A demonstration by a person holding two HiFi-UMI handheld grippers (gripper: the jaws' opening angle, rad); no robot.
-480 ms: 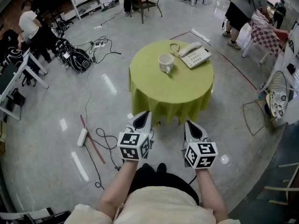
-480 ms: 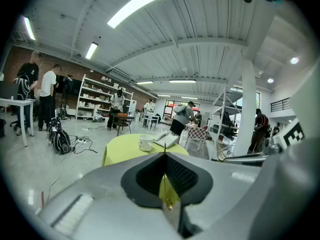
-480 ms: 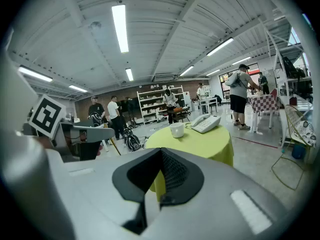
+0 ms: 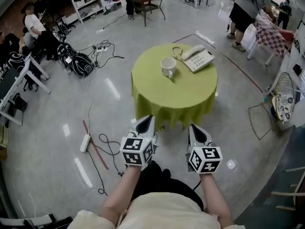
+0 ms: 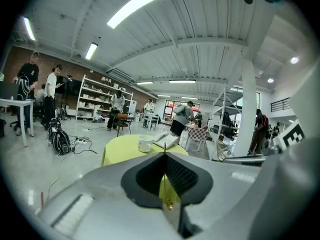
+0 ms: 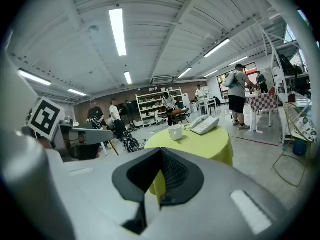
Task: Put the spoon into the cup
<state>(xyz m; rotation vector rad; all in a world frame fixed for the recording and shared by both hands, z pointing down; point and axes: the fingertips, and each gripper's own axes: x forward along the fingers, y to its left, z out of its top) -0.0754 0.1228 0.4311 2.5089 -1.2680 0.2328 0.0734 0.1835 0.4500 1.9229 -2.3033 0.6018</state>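
A white cup (image 4: 167, 66) stands on the round table with the yellow-green cloth (image 4: 181, 92), near its far side. No spoon shows in any view. My left gripper (image 4: 147, 119) and right gripper (image 4: 194, 127) are held side by side above the floor, short of the table's near edge, both shut with nothing between the jaws. In the left gripper view the cup (image 5: 145, 143) sits ahead, beyond the shut left gripper (image 5: 164, 154). The right gripper view shows the cup (image 6: 175, 132) ahead, beyond the shut right gripper (image 6: 160, 150).
A white telephone (image 4: 198, 57) lies on the table to the right of the cup. Cables and a power strip (image 4: 85, 142) lie on the floor at the left. A wire stand (image 4: 261, 120) is at the right. People stand and sit around the room's edges.
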